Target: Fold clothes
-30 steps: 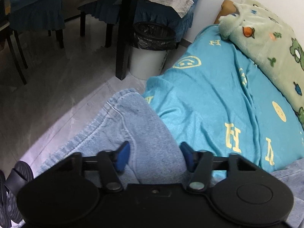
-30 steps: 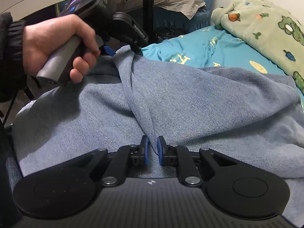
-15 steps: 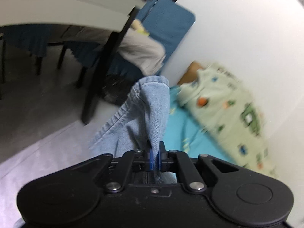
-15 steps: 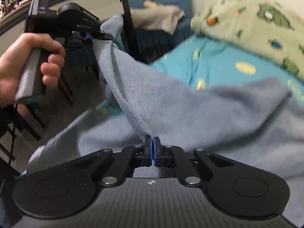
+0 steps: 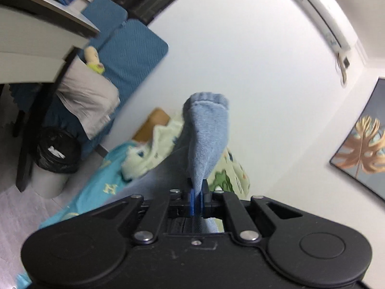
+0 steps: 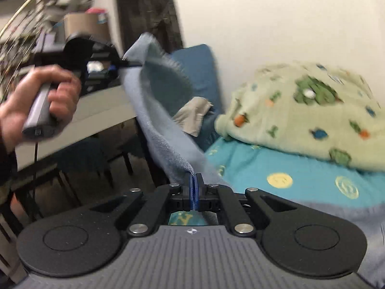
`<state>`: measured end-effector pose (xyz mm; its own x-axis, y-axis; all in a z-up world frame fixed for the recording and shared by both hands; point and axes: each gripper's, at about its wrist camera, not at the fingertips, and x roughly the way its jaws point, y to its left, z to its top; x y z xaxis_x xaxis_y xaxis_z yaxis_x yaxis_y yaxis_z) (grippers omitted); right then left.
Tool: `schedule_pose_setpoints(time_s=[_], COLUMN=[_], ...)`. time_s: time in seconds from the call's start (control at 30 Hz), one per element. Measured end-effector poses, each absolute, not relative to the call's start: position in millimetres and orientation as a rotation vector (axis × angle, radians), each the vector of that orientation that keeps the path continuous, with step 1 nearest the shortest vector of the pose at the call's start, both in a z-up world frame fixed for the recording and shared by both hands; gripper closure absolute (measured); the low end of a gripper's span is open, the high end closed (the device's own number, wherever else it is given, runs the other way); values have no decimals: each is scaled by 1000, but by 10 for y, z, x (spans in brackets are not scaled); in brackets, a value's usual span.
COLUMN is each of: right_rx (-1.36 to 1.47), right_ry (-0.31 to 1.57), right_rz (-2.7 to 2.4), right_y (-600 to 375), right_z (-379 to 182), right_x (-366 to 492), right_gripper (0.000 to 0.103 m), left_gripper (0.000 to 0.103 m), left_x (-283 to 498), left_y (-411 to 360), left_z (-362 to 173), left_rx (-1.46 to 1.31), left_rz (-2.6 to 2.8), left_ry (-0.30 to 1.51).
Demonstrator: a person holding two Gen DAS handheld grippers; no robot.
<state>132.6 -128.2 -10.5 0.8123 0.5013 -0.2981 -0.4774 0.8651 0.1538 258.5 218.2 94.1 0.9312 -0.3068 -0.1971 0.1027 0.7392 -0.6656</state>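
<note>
a second ago both claws sat low on the bed with their pads apart around folds of the blue denim garment (image 6: pixel 166 130); since then both have closed and come up off the bed. the left claw (image 5: pixel 197 193) is pinched tight on a bunched hem that stands up in front of its camera, and the right claw (image 6: pixel 194 187) is pinched on another edge of the same cloth. seen from the right wrist, the denim runs up in a taut strip from that claw to the left claw, which the person's left hand (image 6: pixel 41 101) holds high beside the tabletop (image 6: pixel 101 110); the rest of the garment trails down onto the bed at the lower right.

judging by this, the garment is being lifted by two points to shake it flat or find its shape, so the folding proper has hardly begun.

the bed carries a turquoise sheet (image 6: pixel 300 178) with yellow prints and a rumpled pale green blanket (image 6: pixel 312 110) against a white wall. blue-covered chairs (image 5: pixel 130 48), a bin with a black liner (image 5: pixel 56 154), an air conditioner (image 5: pixel 317 16) and a leaf picture (image 5: pixel 361 144) fill the room.
</note>
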Motion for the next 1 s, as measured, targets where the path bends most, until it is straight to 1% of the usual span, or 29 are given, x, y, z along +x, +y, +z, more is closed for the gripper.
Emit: schedule_pose_setpoints(time_s=[0.03,0.1,0.27,0.37,0.43,0.57,0.6,0.63,0.67,0.7,0.73,0.77,0.8,0.87,0.9,1.0], right_rx=[44,-17,-123,-161,-172,-134,-122,-111,-103,-101,-96,-86,-73,-37,-18,31], right_ry=[356,416,581,639,655,677,691,704,713,717,717,717,718,722,725,729], right_rz=[545,584,607,616,623,630,631,634,637,634,629,626,622,606,591,525], right_y=[-1159,-872,-407,-388,-411,-479,-484,-498,-524,-554,-600,-660,-730,-939,-1056,-1471], right_z=[-163,-344,-968,-1183,-1234,-1219,-1206,-1186,-1153,-1111,-1057,-996,-936,-795,-718,-495], right_x=[1323,1332,1350,1332,1339,1375,1375,1381,1408,1425,1404,1375,1346,1260,1208,1056], right_gripper=[102,102,101,101,101,98,97,95,95,93,85,75,72,71,71,68], left_gripper=[99,99,99,99,99,97,93,86,76,71,60,56,55,49,44,43], left_x=[2519,2391,2087,1922,1876,1839,1807,1770,1734,1676,1615,1492,1374,1116,1004,664], left_y=[2305,2659,3362,3541,3584,3620,3630,3643,3655,3662,3658,3649,3637,3698,3746,3902], left_z=[869,520,-676,-1240,-1410,-1503,-1527,-1554,-1581,-1612,-1619,-1626,-1625,-1604,-1592,-1512], left_rx=[-711,-771,-965,-1139,-1211,-1267,-1285,-1302,-1319,-1339,-1359,-1380,-1402,-1444,-1463,-1496], left_rz=[-203,-108,70,130,145,149,151,153,154,151,151,152,149,145,149,156], left_ry=[302,350,544,612,630,660,680,703,726,749,768,783,788,789,801,825])
